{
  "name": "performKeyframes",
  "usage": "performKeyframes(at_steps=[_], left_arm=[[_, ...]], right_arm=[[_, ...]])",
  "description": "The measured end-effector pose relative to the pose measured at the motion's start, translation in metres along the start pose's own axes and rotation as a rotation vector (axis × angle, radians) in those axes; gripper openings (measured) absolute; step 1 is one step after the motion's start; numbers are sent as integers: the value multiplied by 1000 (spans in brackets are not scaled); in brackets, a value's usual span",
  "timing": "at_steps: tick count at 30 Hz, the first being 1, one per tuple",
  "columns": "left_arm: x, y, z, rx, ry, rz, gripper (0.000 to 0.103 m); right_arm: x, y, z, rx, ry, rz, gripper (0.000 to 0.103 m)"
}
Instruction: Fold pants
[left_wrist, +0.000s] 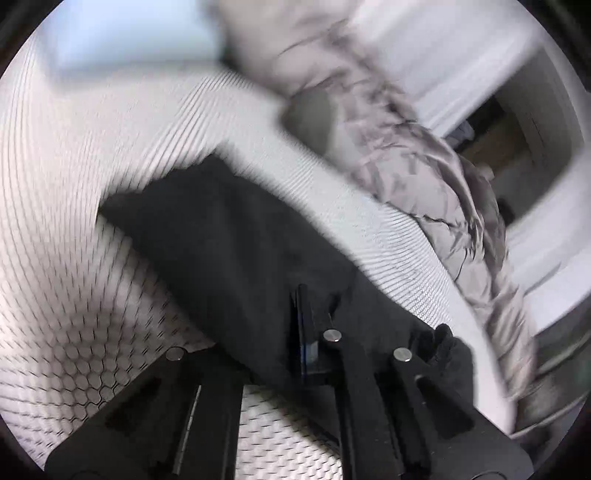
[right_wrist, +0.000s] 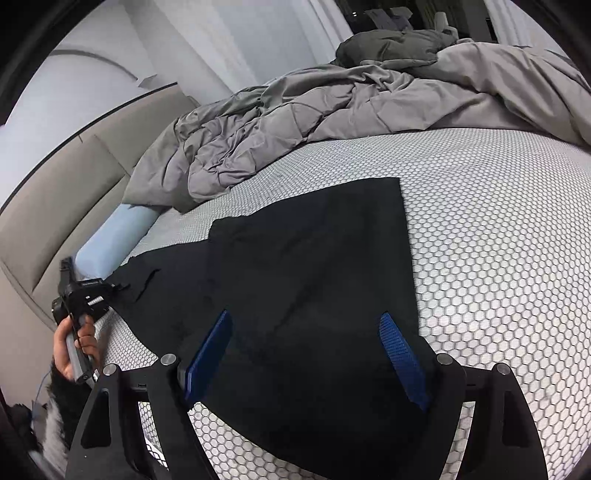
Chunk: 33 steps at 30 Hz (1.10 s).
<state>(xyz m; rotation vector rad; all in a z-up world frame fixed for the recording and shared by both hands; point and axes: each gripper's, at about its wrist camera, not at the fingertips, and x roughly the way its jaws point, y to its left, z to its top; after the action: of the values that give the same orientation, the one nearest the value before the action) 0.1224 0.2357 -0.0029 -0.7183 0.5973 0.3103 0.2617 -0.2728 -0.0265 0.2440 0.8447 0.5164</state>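
Note:
Black pants (right_wrist: 310, 266) lie spread on the bed's honeycomb-patterned mattress (right_wrist: 498, 229), with one part folded over another. My right gripper (right_wrist: 304, 315) hovers open just over the near part of the pants, its blue pads (right_wrist: 210, 350) wide apart and nothing between them. At the left edge of the pants a hand holds my left gripper (right_wrist: 88, 291). In the blurred left wrist view, the left gripper (left_wrist: 303, 299) has its fingers together, pinching the edge of the black pants (left_wrist: 229, 229), and cloth bunches beside them.
A rumpled grey duvet (right_wrist: 332, 114) covers the far side of the bed. A light blue bolster pillow (right_wrist: 114, 240) lies against the beige headboard (right_wrist: 74, 177) on the left. White wall and curtains stand behind.

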Motion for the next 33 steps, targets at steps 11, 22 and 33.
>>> performKeyframes(at_steps=[11, 22, 33], left_arm=[[-33, -296, -159, 751, 104, -404, 35], [-30, -262, -201, 817, 258, -493, 61], [24, -170, -92, 498, 150, -200, 70]], right_arm=[[-29, -48, 15, 160, -100, -18, 84], [-46, -82, 7, 205, -77, -87, 84], [-24, 4, 8, -42, -13, 71, 84]])
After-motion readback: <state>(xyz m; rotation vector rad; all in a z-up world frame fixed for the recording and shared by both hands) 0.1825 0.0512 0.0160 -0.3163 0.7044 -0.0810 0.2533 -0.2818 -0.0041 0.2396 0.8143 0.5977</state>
